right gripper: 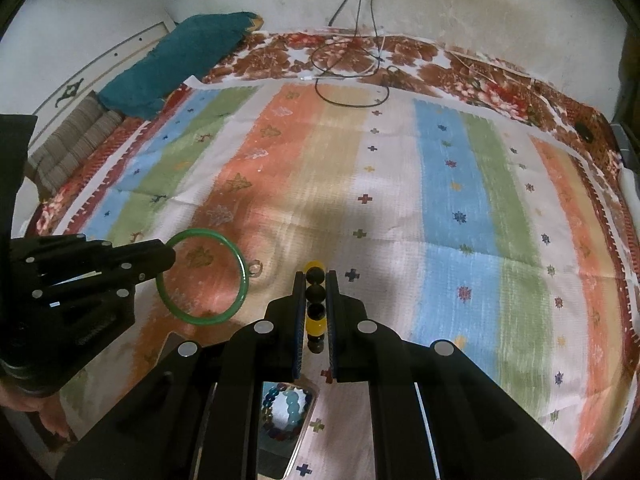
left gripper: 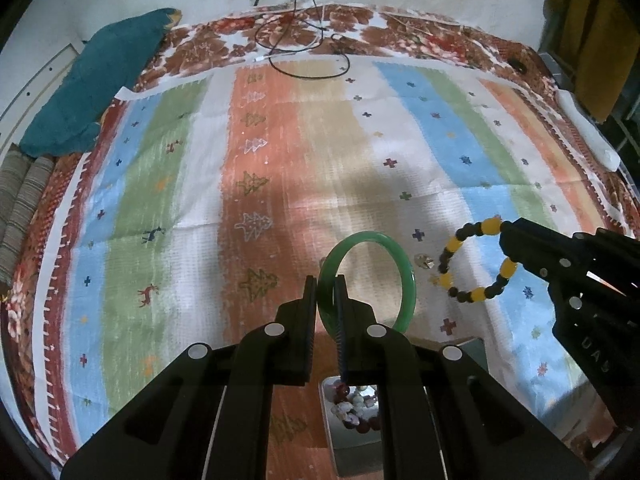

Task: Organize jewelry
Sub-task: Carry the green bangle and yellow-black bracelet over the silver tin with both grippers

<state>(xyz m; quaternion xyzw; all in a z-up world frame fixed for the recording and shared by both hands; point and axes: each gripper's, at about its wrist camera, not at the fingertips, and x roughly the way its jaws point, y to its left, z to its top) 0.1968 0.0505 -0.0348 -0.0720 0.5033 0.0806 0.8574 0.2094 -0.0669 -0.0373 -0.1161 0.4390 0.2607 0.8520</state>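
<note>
Bangle (left gripper: 368, 280) gripped; ring (right gripper: 255, 268) beside beaded bracelet (right gripper: 315, 308).

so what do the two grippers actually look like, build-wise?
Both the left gripper and right gripper are matte black, angular plastic linkages with round silver pivot pins. Fingers are flat narrow plates; inner pads look ribbed and bluish. The right gripper's body carries faint embossed lettering, unreadable. No cables or sleeves visible on them.

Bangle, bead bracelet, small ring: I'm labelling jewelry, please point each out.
Bangle (left gripper: 406, 276), left wrist view, right side of hoop.
Bead bracelet (left gripper: 452, 245), left wrist view, yellow bead.
Small ring (right gripper: 255, 268), right wrist view, its band.
</note>
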